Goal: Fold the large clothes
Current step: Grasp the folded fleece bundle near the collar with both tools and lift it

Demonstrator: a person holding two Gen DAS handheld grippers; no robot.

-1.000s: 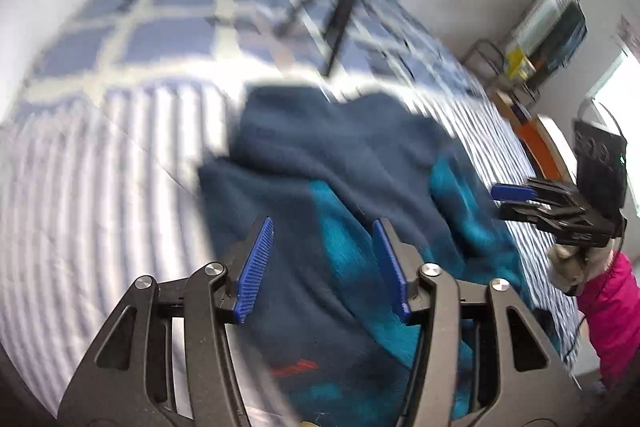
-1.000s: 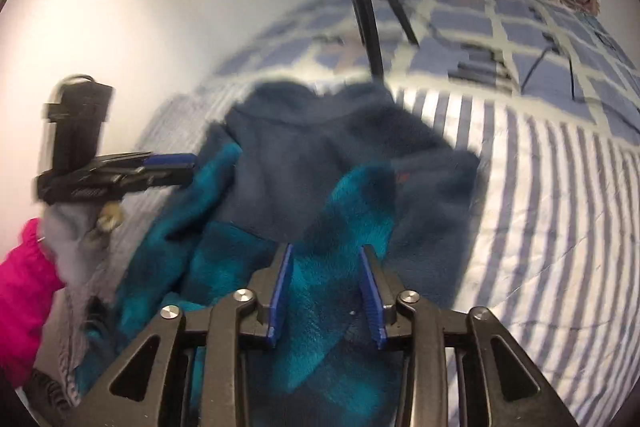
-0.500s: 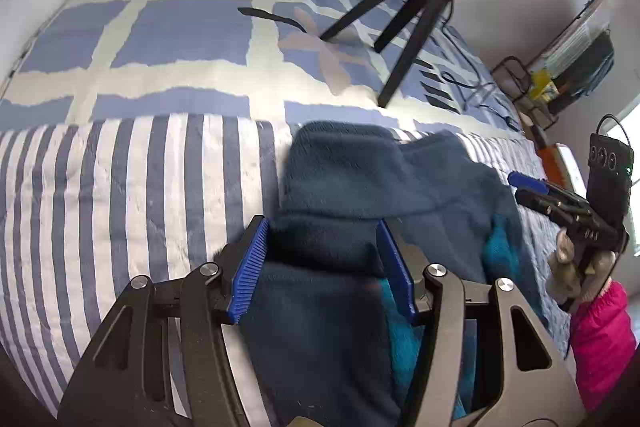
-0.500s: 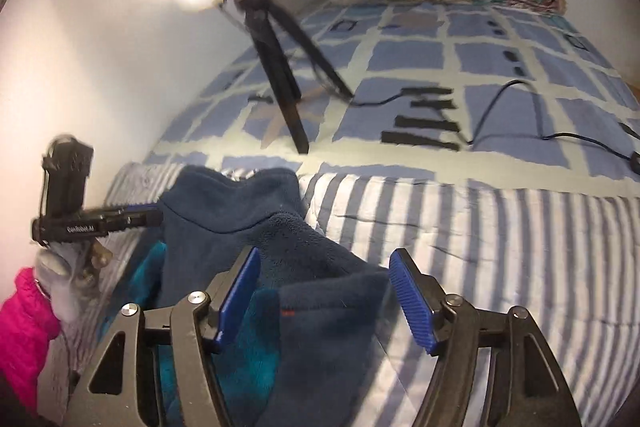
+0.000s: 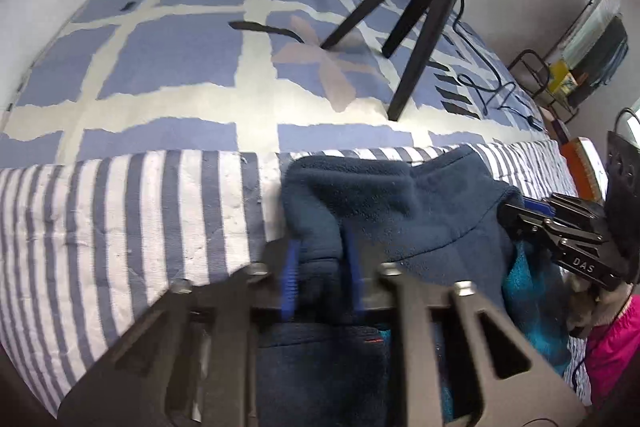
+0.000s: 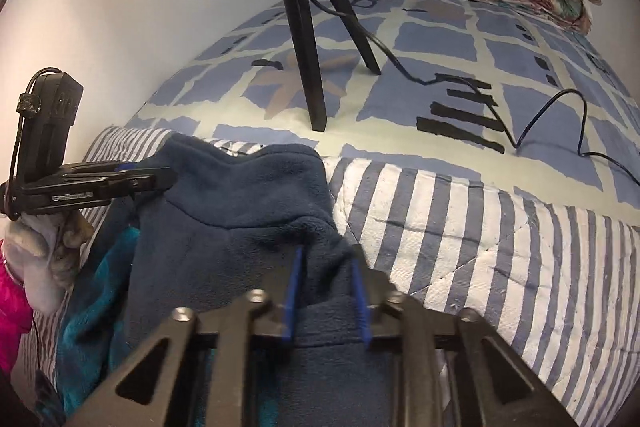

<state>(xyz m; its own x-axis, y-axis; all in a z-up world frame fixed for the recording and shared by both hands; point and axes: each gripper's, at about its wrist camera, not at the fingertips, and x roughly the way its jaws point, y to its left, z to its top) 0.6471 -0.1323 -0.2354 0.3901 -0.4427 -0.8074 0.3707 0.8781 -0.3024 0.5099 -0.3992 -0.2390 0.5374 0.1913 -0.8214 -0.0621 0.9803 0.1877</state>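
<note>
While both claws close, left claw (image 5: 320, 275) and right claw (image 6: 326, 293) pinch top corners of fleece jacket (image 5: 400, 203) on striped bed (image 5: 140, 211) (grab step); next, likely lift evenly, then fold.

The left hand-held gripper (image 5: 320, 275) points steeply down at the fleece garment (image 5: 400, 203), its jaws closing with a bunched fold between the blue pads. The right hand-held gripper (image 6: 327, 297) does the same at the garment's other top corner, jaws closing on fleece. A gloved hand (image 6: 44, 251) with a pink sleeve (image 6: 12, 311) carries the left one.
</note>
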